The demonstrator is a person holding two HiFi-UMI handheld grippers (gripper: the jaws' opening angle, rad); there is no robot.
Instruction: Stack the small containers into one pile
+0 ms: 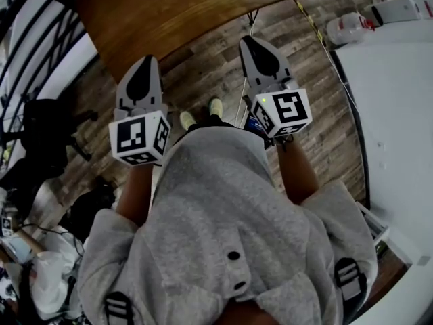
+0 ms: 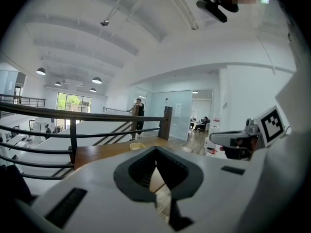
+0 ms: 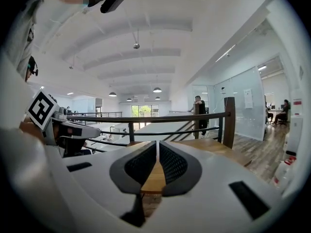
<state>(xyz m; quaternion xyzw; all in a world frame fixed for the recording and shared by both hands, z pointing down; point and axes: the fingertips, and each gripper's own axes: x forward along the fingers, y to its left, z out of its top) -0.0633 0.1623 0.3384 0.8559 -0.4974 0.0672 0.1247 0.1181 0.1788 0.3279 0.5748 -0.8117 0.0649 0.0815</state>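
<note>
In the head view both grippers are held out in front of the person over a wood-plank floor, short of a brown wooden table (image 1: 169, 12). My left gripper (image 1: 145, 59) and right gripper (image 1: 252, 40) point toward the table's near edge, side by side and apart. Each has its jaws closed tip to tip with nothing between them. In the left gripper view a small pale yellow container (image 2: 137, 146) sits on the table (image 2: 97, 154) just beyond the left gripper (image 2: 156, 150). The right gripper (image 3: 158, 144) looks along the tabletop (image 3: 214, 147); no container shows there.
A dark metal railing (image 2: 73, 115) runs behind the table. A white table (image 1: 399, 114) stands at the right, with white bottles (image 1: 348, 26) on the floor by its far end. A black chair (image 1: 40, 127) and bags crowd the left. People stand far off.
</note>
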